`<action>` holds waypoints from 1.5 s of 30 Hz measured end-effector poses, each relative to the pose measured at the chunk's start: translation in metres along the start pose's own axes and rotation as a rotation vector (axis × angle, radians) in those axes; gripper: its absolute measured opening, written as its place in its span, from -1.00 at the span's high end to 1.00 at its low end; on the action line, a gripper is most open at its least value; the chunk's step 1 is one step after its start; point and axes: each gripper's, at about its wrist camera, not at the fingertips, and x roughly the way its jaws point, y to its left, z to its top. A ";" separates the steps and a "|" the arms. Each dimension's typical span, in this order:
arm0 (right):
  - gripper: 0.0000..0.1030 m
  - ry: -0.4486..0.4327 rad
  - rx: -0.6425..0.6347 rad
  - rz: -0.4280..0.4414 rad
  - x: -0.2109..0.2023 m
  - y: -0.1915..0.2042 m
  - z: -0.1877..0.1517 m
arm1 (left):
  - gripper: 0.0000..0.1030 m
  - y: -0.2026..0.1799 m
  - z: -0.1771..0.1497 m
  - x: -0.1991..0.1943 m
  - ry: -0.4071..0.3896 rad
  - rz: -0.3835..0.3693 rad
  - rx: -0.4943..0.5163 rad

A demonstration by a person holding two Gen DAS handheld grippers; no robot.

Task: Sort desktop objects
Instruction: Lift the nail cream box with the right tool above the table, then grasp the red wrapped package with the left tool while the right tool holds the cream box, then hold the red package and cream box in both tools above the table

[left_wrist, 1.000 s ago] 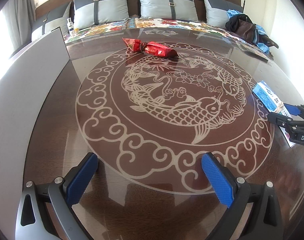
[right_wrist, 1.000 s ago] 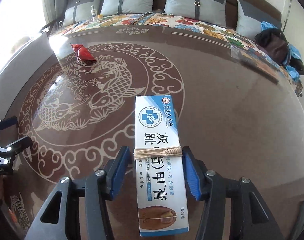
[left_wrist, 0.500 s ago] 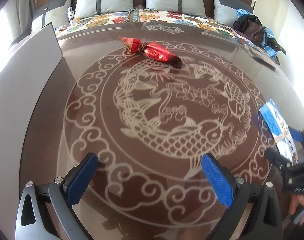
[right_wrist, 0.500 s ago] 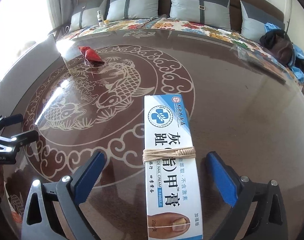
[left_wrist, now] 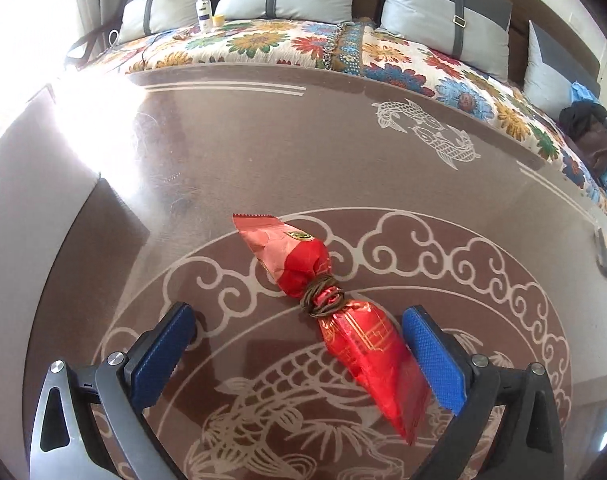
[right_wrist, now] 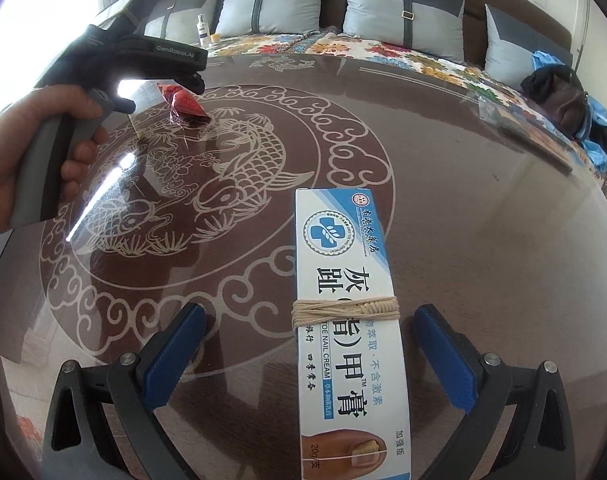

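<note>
Brown glass covers the desk [right_wrist: 483, 208], glossy and reflective, with a pale etched pattern: a large ring of curling clouds around carp and bamboo leaves, and a smaller pair of fish near the far edge. Strong daylight glares off its far left part.

Beyond the desk runs a long seat [left_wrist: 383, 56] spread with a bright floral cover, lined with grey cushions [right_wrist: 403, 16] that have darker bands and straps. A heap of dark and blue clothing [right_wrist: 563, 104] sits at its right end. A small white bottle [left_wrist: 203, 10] stands on the seat at the left.

On the desk's right half, a long white and blue nail cream box [right_wrist: 347, 320] lies flat, wound around its middle with pale string. The right tongs [right_wrist: 307, 356] have just been opening and now stand wide apart, one blue pad on each side of the box, neither touching it.

Farther left, on the cloud ring, lies a red foil candy packet [left_wrist: 335, 320], cinched at its waist with brown string. The left tongs [left_wrist: 303, 360] are spread wide around its near end; the right pad is just beside the foil, the left pad well clear. A person's hand [right_wrist: 27, 152] grips the grey handle of the left tool.
</note>
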 end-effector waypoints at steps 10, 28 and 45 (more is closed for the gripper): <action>-1.00 0.000 0.002 -0.001 0.000 0.001 0.001 | 0.55 0.007 -0.068 -0.047 -0.108 -0.172 0.328; -1.00 0.002 0.002 -0.004 0.001 0.001 0.002 | -1.00 0.044 -0.190 -0.110 -0.060 -0.180 0.294; -1.00 0.003 0.005 -0.006 0.001 -0.001 0.002 | -1.00 0.044 -0.193 -0.111 -0.062 -0.179 0.292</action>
